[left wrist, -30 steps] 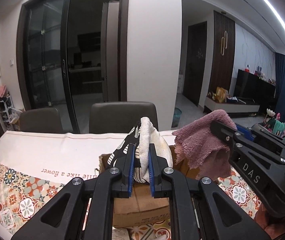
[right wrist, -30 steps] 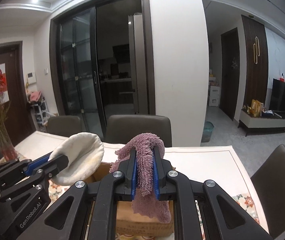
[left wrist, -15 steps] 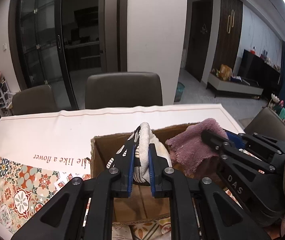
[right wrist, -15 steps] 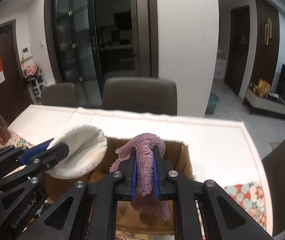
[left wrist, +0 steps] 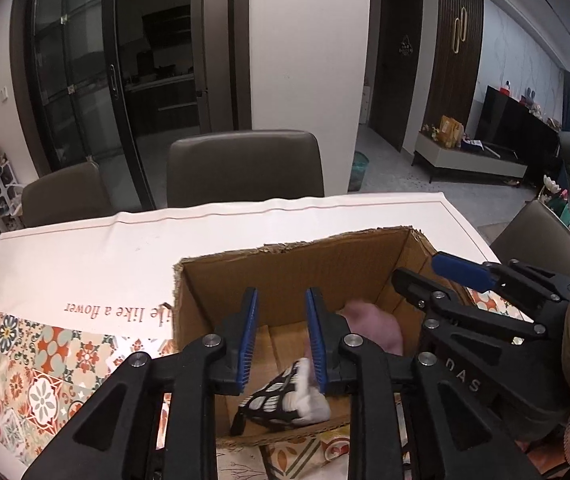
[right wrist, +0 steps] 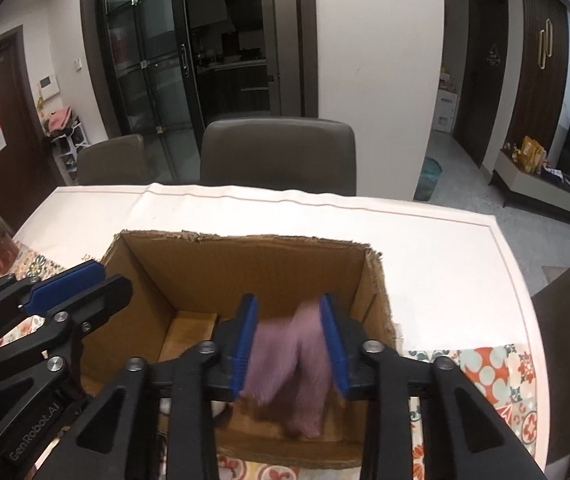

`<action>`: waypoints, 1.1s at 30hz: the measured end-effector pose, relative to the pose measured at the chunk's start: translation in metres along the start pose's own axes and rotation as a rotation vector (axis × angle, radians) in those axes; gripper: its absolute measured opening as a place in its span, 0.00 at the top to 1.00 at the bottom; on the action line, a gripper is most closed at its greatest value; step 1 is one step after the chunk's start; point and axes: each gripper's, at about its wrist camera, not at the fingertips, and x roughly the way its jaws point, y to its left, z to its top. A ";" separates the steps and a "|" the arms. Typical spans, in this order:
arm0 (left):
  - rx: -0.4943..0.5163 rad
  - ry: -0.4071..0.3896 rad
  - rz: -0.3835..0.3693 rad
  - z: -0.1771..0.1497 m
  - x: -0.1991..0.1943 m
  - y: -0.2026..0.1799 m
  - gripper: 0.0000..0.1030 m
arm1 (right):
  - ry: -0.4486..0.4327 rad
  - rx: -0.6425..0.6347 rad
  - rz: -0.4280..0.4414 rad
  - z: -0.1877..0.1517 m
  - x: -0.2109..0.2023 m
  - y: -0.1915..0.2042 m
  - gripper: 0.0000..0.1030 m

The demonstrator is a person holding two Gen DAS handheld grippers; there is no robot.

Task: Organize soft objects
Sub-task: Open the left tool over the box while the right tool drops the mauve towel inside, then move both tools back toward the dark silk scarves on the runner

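Left hand-held gripper [left wrist: 281, 334]: black frame, blue pads, jaws parted to a moderate gap, having just been opening. Nothing is pinched between the pads. It is poised over the open cardboard box [left wrist: 297, 264].

Oven mitt [left wrist: 285, 398]: cream lining, black-and-white patterned shell. It lies loose inside the box near the front wall, below the left hand-held gripper's tips; the right pad overlaps its cream edge in the left wrist view, and contact cannot be confirmed.

Right hand-held gripper [right wrist: 289, 338]: same make, jaws likewise parted a moderate way, having just been opening. It also points down into the box.

Purple towel [right wrist: 289, 360]: fluffy, motion-blurred, spanning the gap between the right pads and hanging down into the box. Whether the pads still press it cannot be told; it appears to be slipping free. In the left wrist view it shows as a pale pink blur low in the box's right half.

Cardboard box: open top, ragged rim, standing on the worktop [left wrist: 85, 256], which carries a white cloth with a tiled floral border.

Chairs [right wrist: 277, 156]: grey, at the worktop's far edge.
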 end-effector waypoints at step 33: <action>-0.032 -0.149 0.122 -0.060 -0.145 0.051 0.44 | -0.132 -0.001 -0.012 -0.038 -0.121 0.070 0.59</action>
